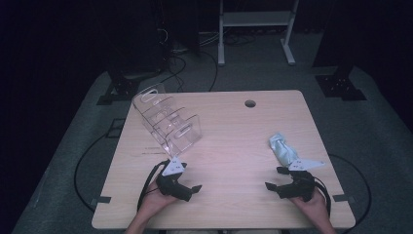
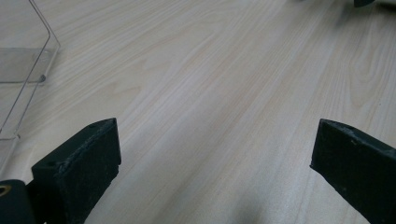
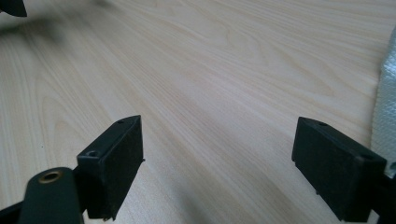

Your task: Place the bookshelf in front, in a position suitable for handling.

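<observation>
A clear acrylic organiser [image 1: 168,119] with several compartments lies tilted at the table's back left. A crumpled pale blue cloth [image 1: 284,149] rests near the right edge. My left gripper [image 1: 189,184] sits low at the front left, just in front of the organiser, open with nothing between its jaws. My right gripper [image 1: 277,180] is at the front right, close beside the cloth, also open and empty. In the left gripper view the organiser's clear wall [image 2: 25,65] is at the left. In the right gripper view the cloth's white weave [image 3: 386,98] shows at the right edge.
The light wood table [image 1: 234,141] has a round cable hole [image 1: 250,103] at the back. Cables run on the grey floor around it. A white frame [image 1: 255,22] stands beyond the table.
</observation>
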`<move>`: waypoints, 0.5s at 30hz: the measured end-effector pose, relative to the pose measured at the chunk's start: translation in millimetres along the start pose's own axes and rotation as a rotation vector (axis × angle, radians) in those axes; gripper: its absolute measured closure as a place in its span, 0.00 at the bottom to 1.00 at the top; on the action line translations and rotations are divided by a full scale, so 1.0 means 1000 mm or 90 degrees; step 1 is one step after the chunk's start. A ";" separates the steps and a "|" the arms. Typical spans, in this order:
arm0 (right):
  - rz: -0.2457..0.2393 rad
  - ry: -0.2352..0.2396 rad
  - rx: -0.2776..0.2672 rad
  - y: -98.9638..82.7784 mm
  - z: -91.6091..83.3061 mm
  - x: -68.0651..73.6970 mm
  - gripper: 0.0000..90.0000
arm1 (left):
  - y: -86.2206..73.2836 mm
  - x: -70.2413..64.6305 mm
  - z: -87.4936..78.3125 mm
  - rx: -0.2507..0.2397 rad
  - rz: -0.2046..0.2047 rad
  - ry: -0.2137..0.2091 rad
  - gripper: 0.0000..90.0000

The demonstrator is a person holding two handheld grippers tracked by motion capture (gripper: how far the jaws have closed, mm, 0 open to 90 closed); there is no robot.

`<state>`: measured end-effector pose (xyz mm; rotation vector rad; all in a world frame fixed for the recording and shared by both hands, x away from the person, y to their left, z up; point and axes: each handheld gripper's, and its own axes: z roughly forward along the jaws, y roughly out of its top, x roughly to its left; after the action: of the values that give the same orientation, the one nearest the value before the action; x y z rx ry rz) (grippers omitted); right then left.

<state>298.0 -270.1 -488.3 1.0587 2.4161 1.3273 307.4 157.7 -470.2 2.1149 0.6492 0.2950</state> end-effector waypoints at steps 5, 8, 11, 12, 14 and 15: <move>-0.002 0.000 -0.001 0.001 0.001 0.001 0.18 | 0.000 -0.001 -0.004 -0.011 0.002 0.001 0.01; -0.009 -0.005 -0.002 0.003 -0.001 0.005 0.18 | 0.002 0.000 -0.008 -0.016 0.004 0.005 0.01; -0.015 -0.010 -0.005 0.004 -0.001 0.008 0.17 | 0.007 -0.001 -0.014 -0.037 0.003 0.008 0.01; -0.015 -0.010 -0.005 0.004 -0.001 0.008 0.17 | 0.007 -0.001 -0.014 -0.037 0.003 0.008 0.01; -0.011 -0.009 -0.007 0.003 -0.002 0.008 0.17 | 0.010 -0.002 -0.018 -0.042 0.004 0.013 0.01; -0.009 -0.008 -0.008 0.004 -0.002 0.008 0.17 | 0.013 -0.002 -0.020 -0.045 0.010 0.017 0.01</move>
<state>292.8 -264.9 -482.8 1.0426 2.3976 1.3256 301.0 164.0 -448.1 2.0524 0.6285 0.3501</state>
